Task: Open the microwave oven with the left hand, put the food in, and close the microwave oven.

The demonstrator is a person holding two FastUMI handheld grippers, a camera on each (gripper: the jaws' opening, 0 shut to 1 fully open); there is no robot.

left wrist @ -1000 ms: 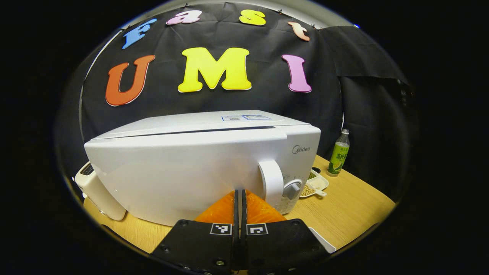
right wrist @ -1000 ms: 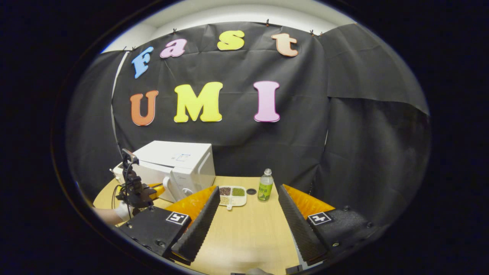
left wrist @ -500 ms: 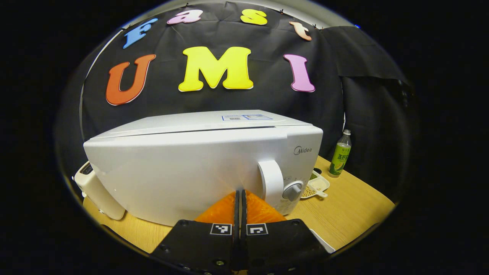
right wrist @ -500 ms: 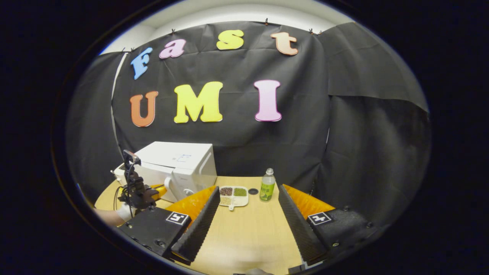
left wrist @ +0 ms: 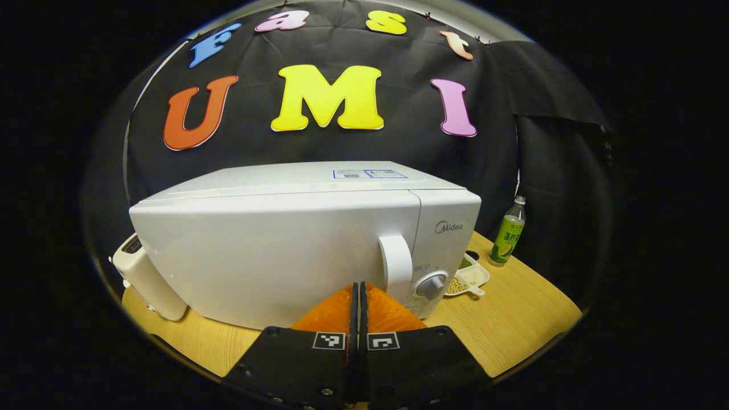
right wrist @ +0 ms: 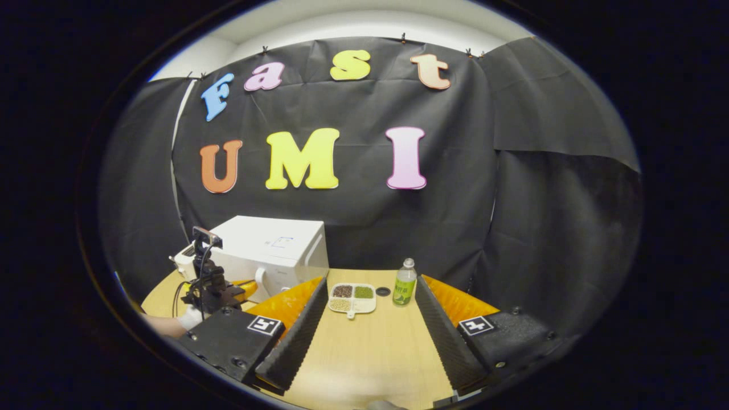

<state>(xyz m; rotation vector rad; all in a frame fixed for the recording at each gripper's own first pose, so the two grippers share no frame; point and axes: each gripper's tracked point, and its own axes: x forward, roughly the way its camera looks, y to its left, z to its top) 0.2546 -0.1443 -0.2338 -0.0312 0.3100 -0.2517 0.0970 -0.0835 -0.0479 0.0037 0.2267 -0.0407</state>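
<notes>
1. The white microwave oven (left wrist: 296,239) sits on the wooden table (left wrist: 512,319) with its door flush against the body, the curved door handle (left wrist: 396,267) standing upright just left of the round control knob (left wrist: 430,285).
2. The left gripper (left wrist: 359,290) is pointed at the lower front of the door, its two fingers pressed together with nothing between them; whether the tips touch the door I cannot tell.
3. From the right gripper view, that same left gripper (right wrist: 228,290) is seen in front of the microwave oven (right wrist: 273,250), held by a hand (right wrist: 185,319) at the table's near edge.
4. The right gripper (right wrist: 370,319) hangs over the bare tabletop with its fingers spread wide apart, gripping nothing.
5. The food is a white divided tray (right wrist: 353,297) of beans and grains, lying on the table to the right of the microwave, between the spread fingers as seen from the right gripper view.
6. A green-labelled plastic bottle (right wrist: 405,289) stands upright just beside the tray, with a small dark round lid (right wrist: 383,291) lying between them.
7. A cream-coloured appliance (left wrist: 145,279) pokes out by the microwave's far left corner.
</notes>
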